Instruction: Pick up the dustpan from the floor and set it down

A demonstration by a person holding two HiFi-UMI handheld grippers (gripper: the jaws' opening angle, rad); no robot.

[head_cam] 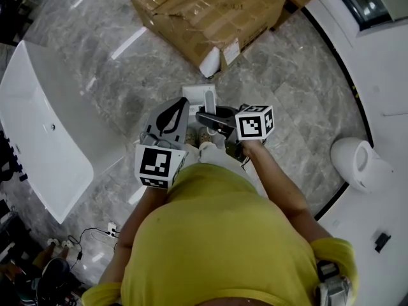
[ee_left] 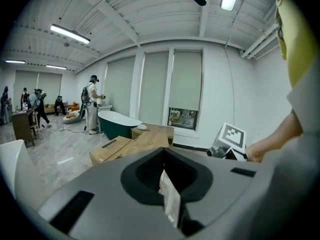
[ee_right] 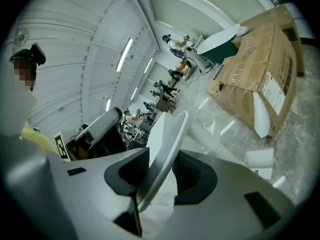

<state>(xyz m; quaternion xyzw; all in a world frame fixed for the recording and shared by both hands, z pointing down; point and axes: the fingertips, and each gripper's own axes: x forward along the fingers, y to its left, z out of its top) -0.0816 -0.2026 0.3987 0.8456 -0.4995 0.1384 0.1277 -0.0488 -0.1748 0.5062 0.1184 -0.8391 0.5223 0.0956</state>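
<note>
task stage: pickup looks done, set-down is not. The dustpan [ee_right: 167, 139] is in the grip, not yet released.
done: the right gripper [ee_right: 160, 176] has hold of the dustpan.
left: get the dustpan onto the floor [head_cam: 127, 81], open the jaws, back off.
right jaws: clamped on the dustpan's curved white edge or handle, partly open around its thickness, one pad each side.
dustpan vs right jaws: it sits right in the slot between them. It runs up and out past the tips, tilted to the right in the right gripper view.
dustpan in head view: a white piece [head_cam: 199, 96] just ahead of both grippers, in front of the person's feet. The cardboard box [head_cam: 210, 11] lies further out.
contact with floor: cannot tell. From above the dustpan overlaps the marble with no clear gap or shadow. The right gripper view shows floor beyond it, not under it.
left gripper [ee_left: 169, 186]: the jaws look closed together with nothing held. Only a thin white strip shows in the slot, which I read as its own pads.
dustpan vs left jaws: not between them and no dustpan in the left gripper view. That view shows only the room, boxes and the right gripper's marker cube [ee_left: 232, 136] off to the right.
left gripper role: idle beside the right one, judging from the head view.
risk: the grip is on a thin edge, so the pan could swing or slip if the jaws open before it rests flat.
</note>
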